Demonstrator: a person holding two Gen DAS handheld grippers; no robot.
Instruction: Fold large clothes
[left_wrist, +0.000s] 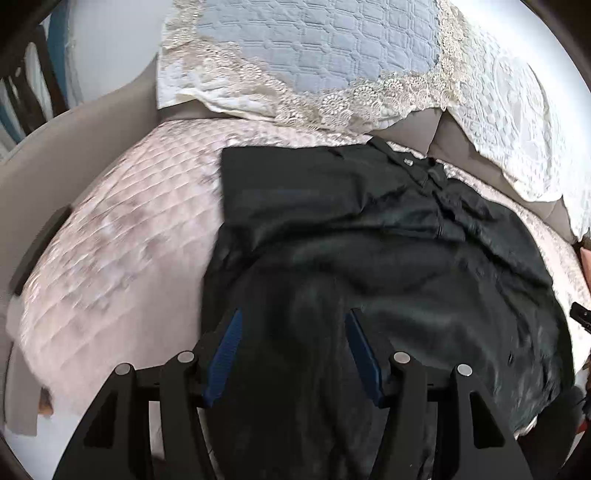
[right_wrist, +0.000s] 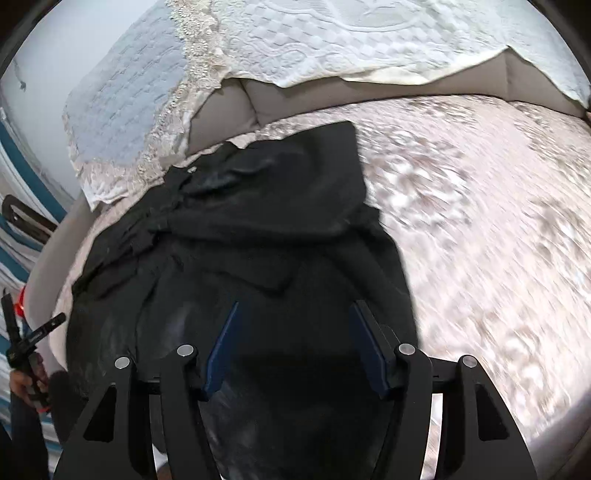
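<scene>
A large black garment (left_wrist: 369, 221) lies crumpled on a pink quilted cover (left_wrist: 122, 240). Its waistband and a small button (left_wrist: 408, 161) are at the far side. My left gripper (left_wrist: 295, 314) hovers over the near part of the cloth with its blue pads (left_wrist: 225, 354) wide apart and nothing pinched between them. In the right wrist view the same garment (right_wrist: 266, 192) spreads from the near centre to the far left. My right gripper (right_wrist: 295, 306) stands open above its near edge, and its pads (right_wrist: 218, 350) are clear of the fabric.
A lace-edged pale blue pillow (left_wrist: 314, 48) and a white textured cover (right_wrist: 351, 37) lean against the beige upholstered back (left_wrist: 74, 140) on the far side. A person's hand (right_wrist: 22, 380) holding the other gripper's handle shows at the left edge. The bare pink cover (right_wrist: 480, 221) stretches to the right.
</scene>
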